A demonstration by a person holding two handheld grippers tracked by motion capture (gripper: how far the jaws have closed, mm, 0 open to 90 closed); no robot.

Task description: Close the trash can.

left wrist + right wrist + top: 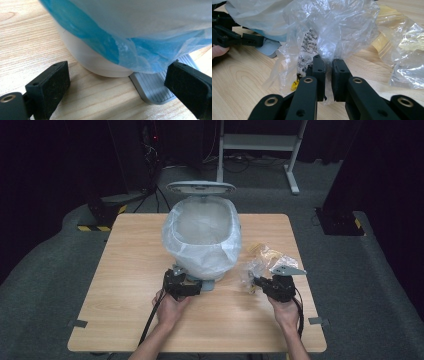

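— What is the right claw (327, 75) doing?
— It is pinching a crumpled clear plastic bag (332, 32), just right of the bin (202, 237) on the bench (125, 270).
— And the left claw (120, 82)?
— It is standing wide apart, gripping nothing, facing the bin's base beside the grey pedal (152, 87).

The table (130, 270) is lit evenly from above, while the room behind it falls into near darkness. Soft shadows lie under the bin (95, 62) on the table. Close above the left tongs (117, 92) the blue liner (107, 40) blurs. Glare glints on the clear plastic bag (337, 30).
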